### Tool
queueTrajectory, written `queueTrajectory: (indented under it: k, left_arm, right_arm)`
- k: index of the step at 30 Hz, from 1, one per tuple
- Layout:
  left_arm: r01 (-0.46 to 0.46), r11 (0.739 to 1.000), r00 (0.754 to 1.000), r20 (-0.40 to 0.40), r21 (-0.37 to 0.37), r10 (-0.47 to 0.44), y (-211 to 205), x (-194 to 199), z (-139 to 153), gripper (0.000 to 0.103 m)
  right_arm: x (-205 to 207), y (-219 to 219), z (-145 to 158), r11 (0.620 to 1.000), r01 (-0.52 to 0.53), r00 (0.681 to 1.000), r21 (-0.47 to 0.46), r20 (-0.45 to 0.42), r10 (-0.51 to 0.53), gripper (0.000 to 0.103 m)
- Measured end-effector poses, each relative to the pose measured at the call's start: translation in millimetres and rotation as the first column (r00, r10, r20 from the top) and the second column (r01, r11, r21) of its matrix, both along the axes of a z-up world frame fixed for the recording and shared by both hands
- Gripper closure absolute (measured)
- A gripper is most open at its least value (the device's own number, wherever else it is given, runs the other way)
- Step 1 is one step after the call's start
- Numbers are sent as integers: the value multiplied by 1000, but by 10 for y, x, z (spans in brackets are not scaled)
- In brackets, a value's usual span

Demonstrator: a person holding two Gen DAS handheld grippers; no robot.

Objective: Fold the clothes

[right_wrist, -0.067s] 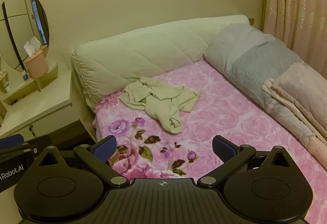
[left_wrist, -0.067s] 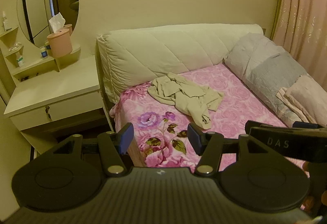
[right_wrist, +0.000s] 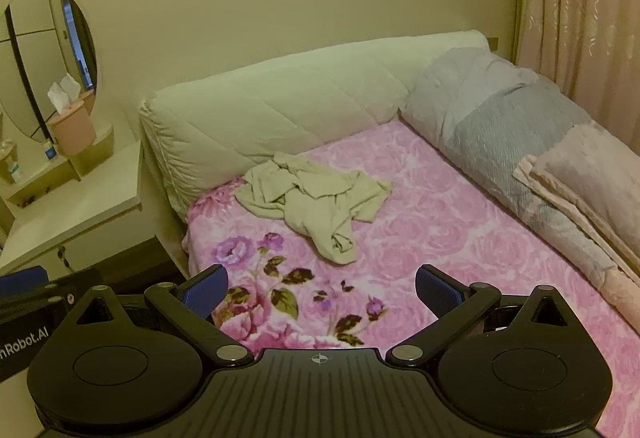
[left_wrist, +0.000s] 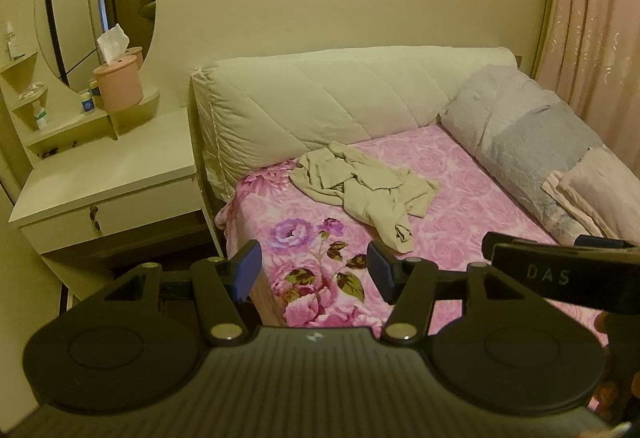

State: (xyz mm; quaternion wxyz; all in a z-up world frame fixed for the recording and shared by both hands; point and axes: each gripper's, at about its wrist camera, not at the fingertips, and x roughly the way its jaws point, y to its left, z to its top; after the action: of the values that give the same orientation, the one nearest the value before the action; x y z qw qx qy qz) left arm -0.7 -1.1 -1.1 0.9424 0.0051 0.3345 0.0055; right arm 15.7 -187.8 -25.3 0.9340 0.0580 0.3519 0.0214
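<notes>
Two hand-held grippers, left point(left_wrist: 314, 270) and right point(right_wrist: 322, 288), hover wide open and empty at the lower edge of frame, aimed at a crumpled beige garment point(right_wrist: 316, 198) heaped mid-frame on the pink floral bed point(right_wrist: 440, 238), seemingly poised for a fold.

The near end of the bed point(right_wrist: 460, 246) was hidden behind both tools' black bodies, and its right side ran off the edge. Left of the bed, the small bottles point(left_wrist: 40, 116) on the dresser shelves were too small to read. The crumpled shirt point(left_wrist: 360, 186) on the bed lay so bunched that its sleeves could not be told apart.
</notes>
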Motion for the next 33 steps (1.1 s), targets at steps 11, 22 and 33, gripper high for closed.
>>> queueTrajectory:
  k: [11,22,33]
  left_arm:
    - [-30,1000,999,-20,4,30,-162,25,2,48]
    - [-49,999,998,-38,16,50,-232,81,47,49]
    - [-64,998,997,-40,26,65,-253,116,38,49]
  right_arm:
    - [89,-142,-57,999,-1,1000,40,7,1,1]
    - [142,-269,-92,999,0,1000,41,12,0,1]
    - [182,-349,-81,998,-6,1000,56,19,5,1]
